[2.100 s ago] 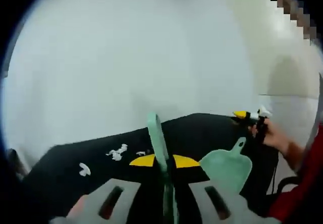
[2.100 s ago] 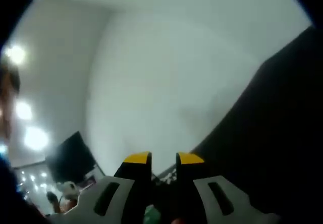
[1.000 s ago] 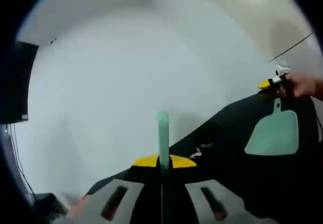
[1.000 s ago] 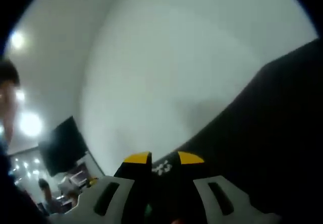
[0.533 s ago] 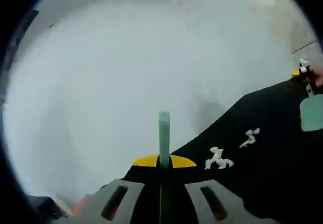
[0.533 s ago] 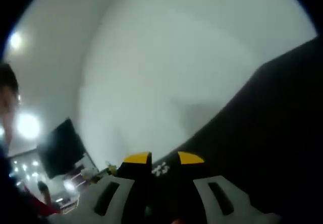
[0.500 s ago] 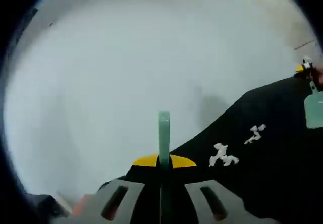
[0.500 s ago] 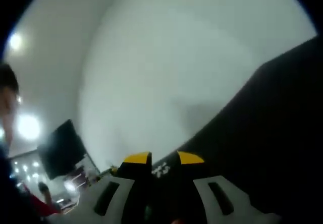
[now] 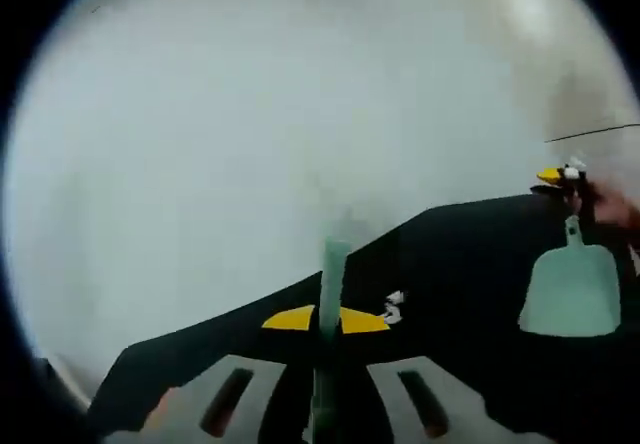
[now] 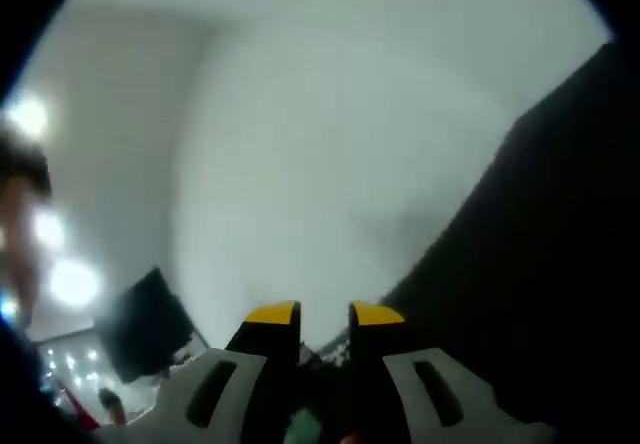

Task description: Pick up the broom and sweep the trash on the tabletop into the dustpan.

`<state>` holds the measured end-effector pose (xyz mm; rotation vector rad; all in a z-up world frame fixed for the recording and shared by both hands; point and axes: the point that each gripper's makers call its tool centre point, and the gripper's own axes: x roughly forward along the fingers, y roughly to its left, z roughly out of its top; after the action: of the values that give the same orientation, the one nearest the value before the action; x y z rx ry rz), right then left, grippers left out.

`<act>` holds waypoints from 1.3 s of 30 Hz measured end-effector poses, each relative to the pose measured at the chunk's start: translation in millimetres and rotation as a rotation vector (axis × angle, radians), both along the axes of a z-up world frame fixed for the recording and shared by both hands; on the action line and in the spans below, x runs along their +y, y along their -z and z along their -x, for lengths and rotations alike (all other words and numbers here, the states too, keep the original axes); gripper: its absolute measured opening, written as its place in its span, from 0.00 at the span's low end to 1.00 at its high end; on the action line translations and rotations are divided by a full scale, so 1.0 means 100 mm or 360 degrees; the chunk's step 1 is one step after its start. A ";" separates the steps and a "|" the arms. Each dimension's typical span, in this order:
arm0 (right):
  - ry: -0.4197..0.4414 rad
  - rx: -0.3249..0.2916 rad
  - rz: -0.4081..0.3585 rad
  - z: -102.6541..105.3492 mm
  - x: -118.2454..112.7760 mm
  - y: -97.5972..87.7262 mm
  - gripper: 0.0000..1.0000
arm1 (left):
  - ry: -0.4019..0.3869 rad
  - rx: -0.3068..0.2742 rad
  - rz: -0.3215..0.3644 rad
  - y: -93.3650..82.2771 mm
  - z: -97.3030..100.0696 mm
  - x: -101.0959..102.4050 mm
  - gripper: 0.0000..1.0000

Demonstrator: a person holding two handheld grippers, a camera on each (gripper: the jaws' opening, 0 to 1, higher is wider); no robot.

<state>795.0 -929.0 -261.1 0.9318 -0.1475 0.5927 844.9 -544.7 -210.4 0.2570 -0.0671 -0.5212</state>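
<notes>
My left gripper (image 9: 325, 320) is shut on the pale green broom handle (image 9: 333, 267), which stands up between its yellow-tipped jaws. A small white scrap of trash (image 9: 393, 306) lies on the black tabletop (image 9: 455, 254) just right of those tips. Further right rests the green dustpan (image 9: 572, 290), its handle up at the table's far edge, where the right gripper (image 9: 558, 176) and a hand (image 9: 612, 207) hold it. In the right gripper view, my right gripper (image 10: 324, 315) is nearly closed, with a bit of green dustpan handle (image 10: 301, 425) low between the jaws.
A white wall (image 9: 250, 124) fills the background behind the black table (image 10: 560, 264). A dark screen (image 10: 148, 330) and bright ceiling lights (image 10: 72, 282) sit at the left of the right gripper view. A thin cable (image 9: 600, 132) runs along the wall.
The left view has swung: the trash now sits close to the jaw tips and more of the dustpan shows at the right. The right view has tilted slightly; both grips are unchanged.
</notes>
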 end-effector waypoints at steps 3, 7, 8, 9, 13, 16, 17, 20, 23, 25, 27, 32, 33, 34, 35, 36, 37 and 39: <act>0.0000 0.0006 -0.0019 0.01 0.01 -0.02 0.21 | -0.0035 -0.0141 0.0035 -0.37 0.16 0.00 0.04; -0.0005 0.0016 -0.0025 0.01 0.02 -0.01 0.21 | -0.0342 -0.0374 -0.0370 -0.52 -0.21 0.45 0.04; -0.0006 0.0015 -0.0027 0.01 0.02 -0.01 0.21 | -0.0377 -0.0359 -0.0405 -0.43 -0.28 0.51 0.04; -0.0004 0.0014 -0.0031 0.01 0.01 -0.01 0.21 | -0.0426 -0.0286 -0.0429 -0.28 -0.43 0.63 0.04; 0.0001 0.0015 -0.0046 0.01 -0.02 0.00 0.21 | -0.0382 0.0081 -0.0185 0.37 -0.76 0.72 0.04; 0.0004 0.0014 -0.0053 0.01 -0.02 0.00 0.21 | -0.0321 -0.0006 -0.0215 0.38 -0.64 0.53 0.04; 0.0004 0.0015 -0.0053 0.01 -0.02 0.00 0.21 | -0.0300 -0.0021 -0.0275 0.40 -0.59 0.46 0.04; 0.0005 0.0020 -0.0046 0.00 -0.01 0.00 0.21 | -0.0180 0.0025 -0.0175 0.41 -0.40 0.17 0.04; 0.0007 0.0026 -0.0035 0.00 0.02 0.01 0.21 | -0.0137 0.0059 -0.0183 0.40 -0.22 0.00 0.04; 0.0020 0.0080 0.0039 0.00 0.04 0.07 0.21 | -0.0056 0.0069 -0.0145 0.35 -0.05 -0.17 0.04; 0.0002 0.0143 0.0229 -0.01 0.16 0.18 0.21 | 0.0015 0.0089 -0.0115 0.30 0.09 -0.31 0.04; -0.0383 0.0296 0.0634 0.19 0.76 0.46 0.20 | 0.0138 0.0088 -0.0127 0.21 0.44 -0.53 0.04; -0.0459 0.0323 0.0666 0.26 0.82 0.51 0.19 | 0.0192 0.0112 -0.0073 0.18 0.55 -0.57 0.04; -0.0515 0.0359 0.0694 0.33 0.87 0.55 0.17 | 0.0209 0.0087 -0.0041 0.13 0.59 -0.57 0.04; -0.0536 0.0377 0.0722 0.39 0.88 0.58 0.15 | 0.0233 0.0077 0.0043 0.05 0.66 -0.57 0.04; -0.0562 0.0400 0.0738 0.45 0.90 0.60 0.14 | 0.0264 0.0078 0.0123 -0.01 0.72 -0.55 0.04; -0.0584 0.0417 0.0746 0.51 0.91 0.61 0.14 | 0.0283 0.0075 0.0200 -0.08 0.77 -0.52 0.04; -0.0625 0.0437 0.0724 0.64 0.92 0.62 0.14 | 0.0271 0.0053 0.0285 -0.19 0.80 -0.41 0.04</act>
<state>731.1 -837.1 -323.6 0.5886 0.4123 0.8105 764.6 -585.3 -191.8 0.0676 -0.1032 -0.6845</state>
